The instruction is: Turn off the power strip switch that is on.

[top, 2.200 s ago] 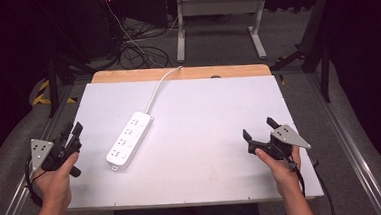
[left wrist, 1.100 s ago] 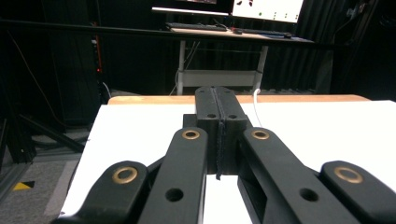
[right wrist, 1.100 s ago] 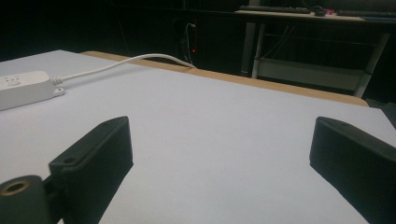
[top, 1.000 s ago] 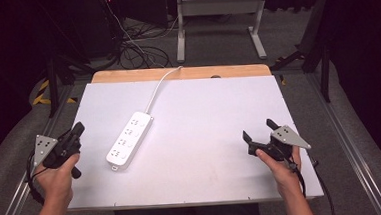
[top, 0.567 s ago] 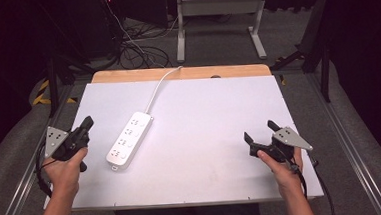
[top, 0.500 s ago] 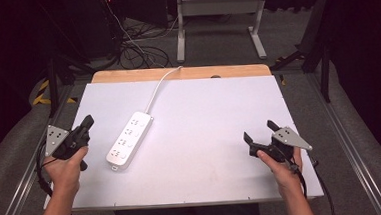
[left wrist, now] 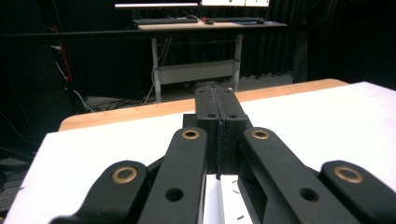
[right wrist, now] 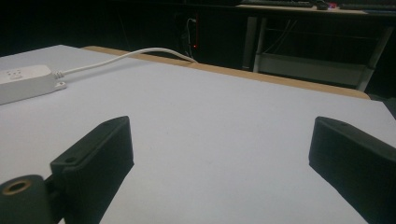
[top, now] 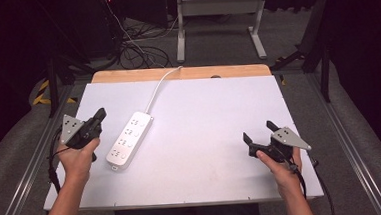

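Left gripper point(top: 97, 119) has swung in toward the power strip point(top: 129, 140), jaws pressed together; right gripper point(top: 258, 136) rests spread on the desk point(top: 204, 116).

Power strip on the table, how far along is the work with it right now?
Barely begun. The power strip lies flat on the white table, its cord trailing off the far edge, and neither gripper touches it. The left gripper, jaws shut on nothing, sits just beside the strip. The right gripper rests open, well away. Reaching and grasping the strip are not yet done.
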